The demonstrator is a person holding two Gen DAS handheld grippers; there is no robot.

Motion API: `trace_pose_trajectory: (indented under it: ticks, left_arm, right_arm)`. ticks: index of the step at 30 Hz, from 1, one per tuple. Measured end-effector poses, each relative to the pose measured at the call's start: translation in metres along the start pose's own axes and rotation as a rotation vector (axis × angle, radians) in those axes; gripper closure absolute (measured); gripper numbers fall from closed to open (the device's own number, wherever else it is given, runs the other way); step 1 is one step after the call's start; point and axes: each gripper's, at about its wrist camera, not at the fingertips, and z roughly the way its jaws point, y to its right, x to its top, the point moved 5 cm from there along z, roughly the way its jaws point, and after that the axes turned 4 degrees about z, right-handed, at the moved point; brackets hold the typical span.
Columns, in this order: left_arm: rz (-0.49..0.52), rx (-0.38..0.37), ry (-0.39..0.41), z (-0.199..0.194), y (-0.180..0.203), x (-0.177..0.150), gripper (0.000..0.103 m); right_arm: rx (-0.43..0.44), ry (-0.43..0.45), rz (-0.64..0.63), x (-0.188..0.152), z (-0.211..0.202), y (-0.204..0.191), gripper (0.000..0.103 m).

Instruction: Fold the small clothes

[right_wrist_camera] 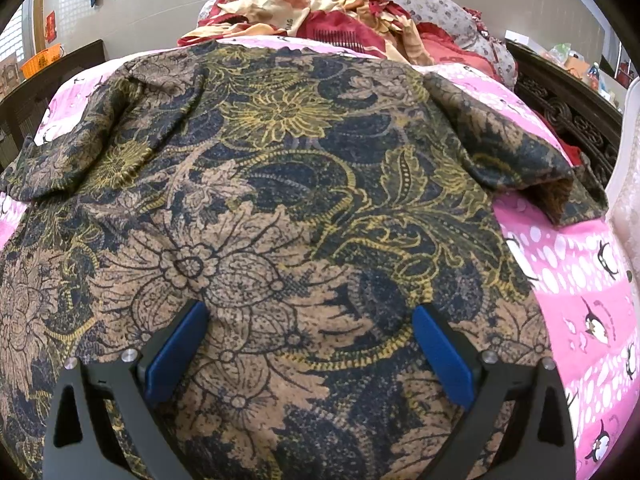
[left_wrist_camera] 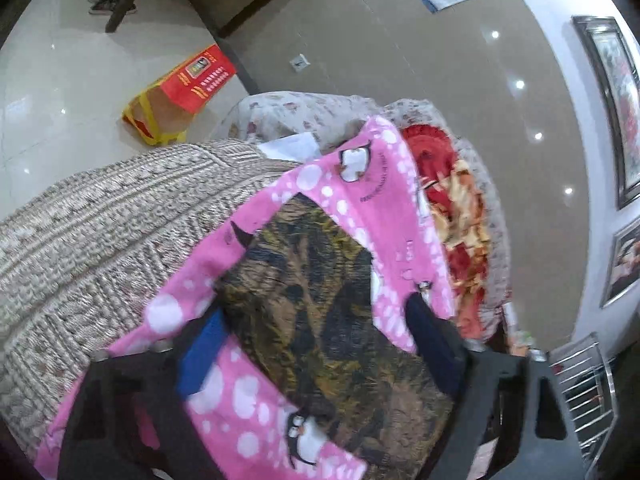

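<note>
A dark floral shirt (right_wrist_camera: 280, 184) in brown, navy and yellow lies spread flat on a pink penguin blanket (right_wrist_camera: 580, 280), one short sleeve out to each side. My right gripper (right_wrist_camera: 310, 344) hovers over its lower middle, blue pads wide apart, open and holding nothing. In the blurred, tilted left wrist view, the same shirt (left_wrist_camera: 312, 280) lies between the fingers of my left gripper (left_wrist_camera: 316, 344), framed by the pink blanket (left_wrist_camera: 360, 200). Its pads stand apart on either side of the cloth without pinching it.
A rumpled red and yellow quilt (right_wrist_camera: 320, 8) is heaped at the far end of the bed, against a dark carved wooden frame (right_wrist_camera: 568, 116). A beige woven cover (left_wrist_camera: 100, 240) lies beside the blanket. On the tiled floor sits a red and yellow bag (left_wrist_camera: 180, 92); a metal rack (left_wrist_camera: 584, 380) stands at the right.
</note>
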Motion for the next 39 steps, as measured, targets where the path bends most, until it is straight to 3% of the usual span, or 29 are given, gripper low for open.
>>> trace_pose_trajectory:
  ticks: [6, 10, 15, 17, 20, 23, 26, 28, 30, 33, 37, 39]
  left_arm:
    - [0.218, 0.278, 0.003, 0.009, 0.01, -0.004, 0.102]
    - [0.318, 0.351, 0.108, -0.015, 0.028, 0.004, 0.103]
    - [0.305, 0.399, 0.321, -0.082, 0.038, 0.041, 0.103]
    - [0.291, 0.415, 0.364, -0.101, 0.038, 0.056, 0.103]
    - [0.31, 0.371, 0.375, -0.11, 0.053, 0.061, 0.103]
    - [0.402, 0.239, 0.321, -0.093, 0.098, 0.043, 0.103]
    - [0.523, 0.059, 0.218, -0.057, 0.163, 0.002, 0.103]
    - [0.609, -0.07, 0.12, -0.021, 0.211, -0.042, 0.103]
    - [0.673, -0.136, 0.044, 0.014, 0.245, -0.083, 0.103]
    - [0.714, -0.174, -0.084, 0.067, 0.267, -0.144, 0.103]
    - [0.683, -0.11, -0.344, 0.141, 0.243, -0.224, 0.103]
    - [0.691, -0.075, -0.397, 0.144, 0.226, -0.25, 0.103]
  right_arm:
    - [0.0, 0.0, 0.0, 0.001, 0.001, -0.001, 0.001]
    - [0.004, -0.002, 0.002, 0.0, 0.001, 0.0, 0.0]
    - [0.025, -0.01, 0.014, 0.002, 0.004, 0.0, 0.0]
    - [0.038, -0.013, 0.021, 0.002, 0.005, 0.001, 0.0]
    - [0.045, -0.014, 0.022, 0.003, 0.005, 0.0, 0.0]
    - [0.048, -0.013, 0.022, 0.002, 0.005, 0.001, 0.0]
    - [0.05, -0.014, 0.024, 0.002, 0.005, 0.001, 0.0]
    - [0.052, -0.014, 0.025, 0.002, 0.005, 0.001, 0.0]
    - [0.055, -0.013, 0.028, 0.003, 0.005, 0.001, 0.0]
    - [0.062, -0.011, 0.031, 0.003, 0.004, 0.001, 0.0]
    - [0.068, -0.009, 0.033, 0.002, 0.003, 0.002, 0.0]
    - [0.065, -0.011, 0.031, 0.001, 0.003, 0.002, 0.0]
